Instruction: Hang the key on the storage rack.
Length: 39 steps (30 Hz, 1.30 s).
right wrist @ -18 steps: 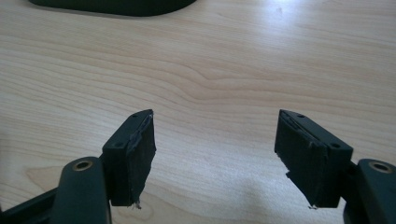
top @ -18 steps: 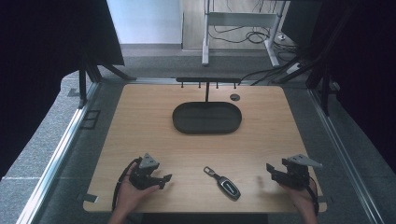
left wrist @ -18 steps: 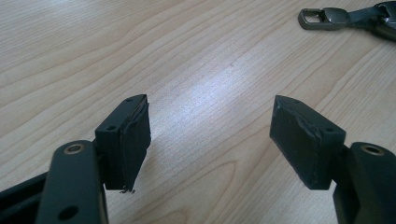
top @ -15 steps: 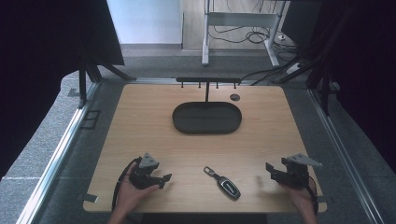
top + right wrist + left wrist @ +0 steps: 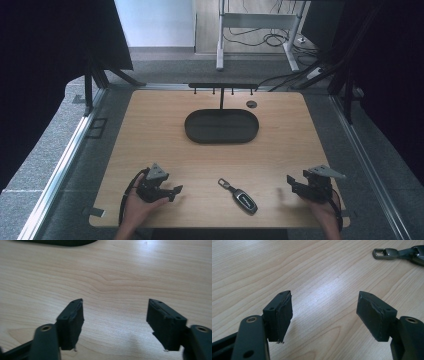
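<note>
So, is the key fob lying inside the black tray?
No, the key fob lies on the bare table, well apart from the tray.

Two black jaws of the left gripper (image 5: 324,315) rise from the bottom edge, at about seven and five o'clock, standing wide apart with bare tabletop between their worn, dark rubber pads (image 5: 284,315). Beneath them lies the pale, wood-grain table (image 5: 317,272), with a bright sheen at its centre. At about one o'clock, well apart from the jaws, lies a grey metal key-fob loop (image 5: 387,253) joined to a dark body cut off by the edge.
</note>
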Available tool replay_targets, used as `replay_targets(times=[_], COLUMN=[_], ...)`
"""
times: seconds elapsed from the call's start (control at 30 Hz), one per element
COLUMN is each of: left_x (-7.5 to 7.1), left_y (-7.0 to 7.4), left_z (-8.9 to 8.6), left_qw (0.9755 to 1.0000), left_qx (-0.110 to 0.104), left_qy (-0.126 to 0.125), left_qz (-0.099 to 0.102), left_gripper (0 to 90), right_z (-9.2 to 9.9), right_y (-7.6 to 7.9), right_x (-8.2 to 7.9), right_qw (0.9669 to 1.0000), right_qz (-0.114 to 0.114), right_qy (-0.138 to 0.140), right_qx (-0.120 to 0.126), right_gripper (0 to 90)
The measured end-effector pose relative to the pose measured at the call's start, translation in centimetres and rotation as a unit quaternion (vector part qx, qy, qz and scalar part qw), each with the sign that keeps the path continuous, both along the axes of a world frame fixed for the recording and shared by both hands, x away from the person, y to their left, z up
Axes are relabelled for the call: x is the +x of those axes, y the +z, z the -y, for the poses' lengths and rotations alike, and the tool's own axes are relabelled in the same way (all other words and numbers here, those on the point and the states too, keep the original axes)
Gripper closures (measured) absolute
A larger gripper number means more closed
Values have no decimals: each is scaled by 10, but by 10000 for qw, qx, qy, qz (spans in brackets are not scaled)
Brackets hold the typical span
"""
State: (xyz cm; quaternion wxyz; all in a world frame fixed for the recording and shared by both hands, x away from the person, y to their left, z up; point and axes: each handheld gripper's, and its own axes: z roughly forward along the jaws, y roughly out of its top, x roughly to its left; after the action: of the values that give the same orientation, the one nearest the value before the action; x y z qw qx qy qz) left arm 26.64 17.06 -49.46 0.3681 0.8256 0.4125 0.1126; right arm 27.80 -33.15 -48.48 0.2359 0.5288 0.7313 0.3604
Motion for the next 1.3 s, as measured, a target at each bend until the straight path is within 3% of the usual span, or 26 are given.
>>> replay_targets(times=[0.23,0.47,0.73,0.9,1.0,1.3], left_x=[1,5,8,11,11,10], left_y=[-1,-2,-3,-6,-7,-7], left_z=[6,10,10,9,10,9], left_qw=[9999,9998,9998,9998,9998,9998], left_qx=[10,43,61,86,100,71], left_qy=[-112,-165,-164,-144,-138,-138], left_qz=[-24,-40,-81,-110,-144,-155], left_gripper=[297,296,296,296,295,296], right_z=[0,3,3,0,-4,-18], right_y=[3,11,20,24,26,33], right_x=[-2,-4,-2,1,3,6], right_qw=[10000,9994,9994,9990,9983,9969], right_qz=[32,82,28,62,119,149], right_qy=[83,215,259,386,530,755], right_qx=[38,242,246,233,203,154], right_gripper=[334,340,360,382,447,460])
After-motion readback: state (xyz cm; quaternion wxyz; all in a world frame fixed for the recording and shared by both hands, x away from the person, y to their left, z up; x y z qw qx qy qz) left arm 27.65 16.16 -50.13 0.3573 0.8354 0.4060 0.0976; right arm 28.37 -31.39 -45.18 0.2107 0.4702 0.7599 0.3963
